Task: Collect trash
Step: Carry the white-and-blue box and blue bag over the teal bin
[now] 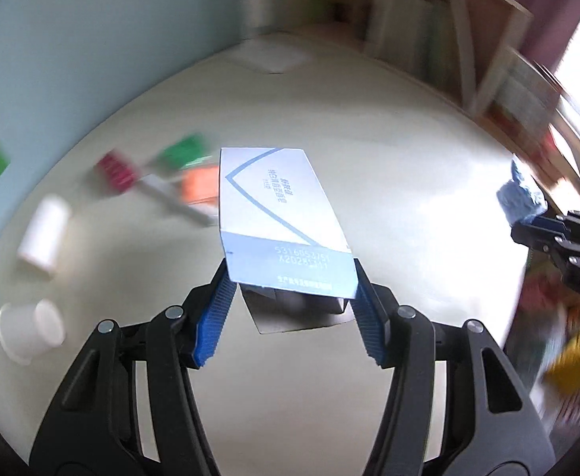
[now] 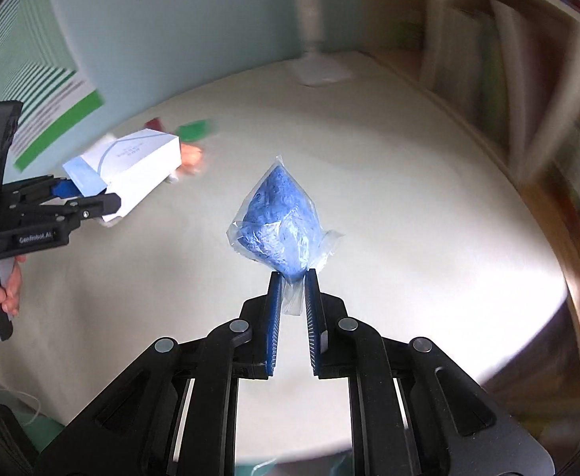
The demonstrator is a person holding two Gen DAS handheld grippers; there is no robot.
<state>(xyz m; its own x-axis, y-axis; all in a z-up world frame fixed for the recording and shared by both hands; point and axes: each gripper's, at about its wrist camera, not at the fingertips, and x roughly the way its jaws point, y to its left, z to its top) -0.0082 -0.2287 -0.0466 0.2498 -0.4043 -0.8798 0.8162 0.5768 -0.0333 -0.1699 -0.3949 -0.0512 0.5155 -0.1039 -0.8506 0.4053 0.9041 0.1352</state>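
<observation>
1. Our left gripper (image 1: pixel 290 277) is raised clear above the pale counter (image 1: pixel 408 206), its jaws pinching the near, open end of a white and blue carton (image 1: pixel 270 202) that points away from the camera.
2. From the right wrist view we see that same left gripper (image 2: pixel 79 194) at the left edge, roughly level, with the carton (image 2: pixel 139 166) sticking out ahead of it over the counter (image 2: pixel 408 218) and bare fingers (image 2: pixel 12 289) wrapped round its handle.
3. Our right gripper (image 2: pixel 293 273) reaches forward and slightly down, jaws pressed nearly together on the lower tip of a clear plastic bag holding crumpled blue material (image 2: pixel 280 222); the bag stands up off the counter between the blue pads.
4. In the left wrist view the right gripper (image 1: pixel 527 222) enters from the right edge with the blue bag (image 1: pixel 519 198) at its tip, well apart from the carton.
5. Left on the counter, blurred, lie a red packet (image 1: pixel 115 170), a green packet (image 1: pixel 182 150), an orange packet (image 1: pixel 200 188), a white roll (image 1: pixel 44 234) and two white cups (image 1: pixel 30 331) nearer the camera.
6. Shelves with books (image 1: pixel 468 51) line the far right.
</observation>
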